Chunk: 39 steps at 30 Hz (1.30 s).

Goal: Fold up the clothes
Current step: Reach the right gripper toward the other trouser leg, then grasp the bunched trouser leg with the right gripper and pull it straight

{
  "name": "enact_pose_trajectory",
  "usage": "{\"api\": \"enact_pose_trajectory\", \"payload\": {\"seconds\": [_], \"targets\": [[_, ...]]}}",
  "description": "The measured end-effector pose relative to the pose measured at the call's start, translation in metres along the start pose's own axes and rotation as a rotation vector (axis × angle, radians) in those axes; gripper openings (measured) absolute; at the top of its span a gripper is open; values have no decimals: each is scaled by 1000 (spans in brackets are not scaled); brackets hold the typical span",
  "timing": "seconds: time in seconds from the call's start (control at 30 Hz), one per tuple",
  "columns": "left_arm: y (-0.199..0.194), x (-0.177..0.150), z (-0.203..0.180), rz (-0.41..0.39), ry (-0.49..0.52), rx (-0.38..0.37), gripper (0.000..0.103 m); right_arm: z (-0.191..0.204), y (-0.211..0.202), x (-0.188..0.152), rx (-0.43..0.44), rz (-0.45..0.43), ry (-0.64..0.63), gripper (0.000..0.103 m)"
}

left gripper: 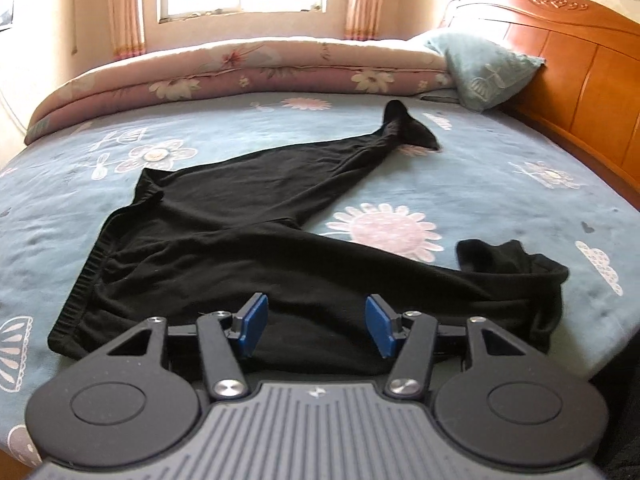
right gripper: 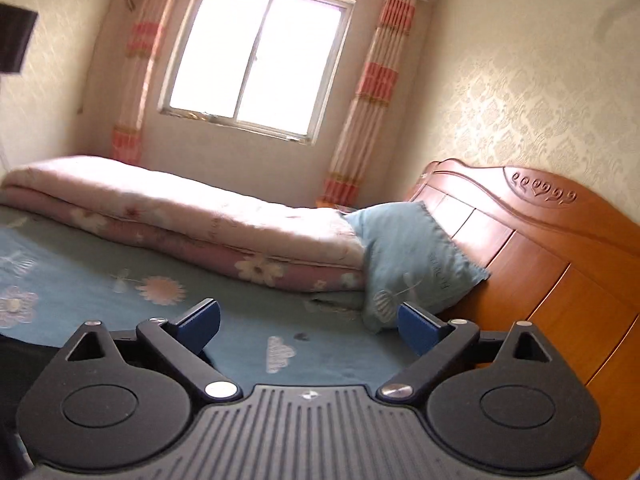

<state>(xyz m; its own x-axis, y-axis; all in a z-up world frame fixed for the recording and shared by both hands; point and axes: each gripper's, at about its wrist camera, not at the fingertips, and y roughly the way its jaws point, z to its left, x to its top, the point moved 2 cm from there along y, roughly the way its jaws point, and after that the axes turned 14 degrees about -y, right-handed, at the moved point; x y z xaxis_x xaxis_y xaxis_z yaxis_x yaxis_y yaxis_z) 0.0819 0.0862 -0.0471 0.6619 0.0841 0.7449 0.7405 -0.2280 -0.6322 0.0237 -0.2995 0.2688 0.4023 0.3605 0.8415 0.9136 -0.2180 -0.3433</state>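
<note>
A pair of black trousers [left gripper: 224, 248] lies spread on the blue flowered bedsheet [left gripper: 480, 184]. Its waistband [left gripper: 84, 280] is at the left. One leg stretches away to a cuff [left gripper: 412, 128] near the pillow. The other leg runs right to a crumpled cuff [left gripper: 516, 264] by the bed's edge. My left gripper [left gripper: 316, 326] hovers over the near part of the trousers, open, with nothing pinched between its blue pads [left gripper: 252, 324]. My right gripper [right gripper: 308, 328] is held high above the sheet [right gripper: 240, 344], open wide and holding nothing. It faces the pillow and headboard.
A folded pink floral quilt [left gripper: 248, 68] lies along the far side of the bed. A light blue pillow [right gripper: 412, 264] leans on the wooden headboard [right gripper: 540, 264]. Behind are a bright window [right gripper: 256, 60] and striped curtains [right gripper: 372, 92]. The bed's edge [left gripper: 616, 320] drops off at the right.
</note>
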Motion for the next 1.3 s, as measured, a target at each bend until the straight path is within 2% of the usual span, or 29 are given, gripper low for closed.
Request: {"api": "enact_pose_trajectory", "payload": {"seconds": [0.13, 0.17, 0.2, 0.23, 0.33, 0.4, 0.5, 0.63, 0.77, 0.8, 0.83, 0.93, 1.03, 1.3], "targets": [[-4, -3, -4, 8, 15, 10, 56, 35, 0, -67, 180, 19, 32, 97], [-6, -4, -5, 8, 22, 10, 56, 49, 4, -87, 230, 32, 28, 95], [-7, -5, -5, 9, 26, 11, 56, 64, 7, -109, 282, 48, 19, 88], [-10, -6, -5, 9, 27, 13, 56, 82, 10, -129, 329, 67, -9, 79], [-14, -8, -5, 11, 25, 20, 56, 142, 14, -182, 463, 128, -134, 63], [-15, -10, -6, 16, 24, 23, 57, 183, 10, -207, 560, 156, -246, 58], [-14, -13, -8, 24, 23, 25, 57, 229, -8, -224, 651, 128, -392, 58], [-13, -18, -13, 30, 20, 6, 57, 258, -16, -224, 686, 65, -491, 59], [-15, -23, -15, 35, 32, -8, 58, 276, -1, -223, 715, 92, -546, 57], [-15, -24, -14, 36, 34, -7, 58, 281, 4, -227, 721, 115, -574, 45], [-15, -24, -12, 36, 33, -4, 58, 286, 9, -230, 726, 141, -611, 26], [-14, -26, -7, 37, 22, 8, 58, 290, 16, -235, 725, 174, -672, 13], [-11, -25, -4, 38, 12, 20, 58, 288, 22, -225, 711, 154, -643, 13], [-6, -28, 6, 46, -8, 25, 58, 300, 79, -153, 643, 74, -546, 13]]}}
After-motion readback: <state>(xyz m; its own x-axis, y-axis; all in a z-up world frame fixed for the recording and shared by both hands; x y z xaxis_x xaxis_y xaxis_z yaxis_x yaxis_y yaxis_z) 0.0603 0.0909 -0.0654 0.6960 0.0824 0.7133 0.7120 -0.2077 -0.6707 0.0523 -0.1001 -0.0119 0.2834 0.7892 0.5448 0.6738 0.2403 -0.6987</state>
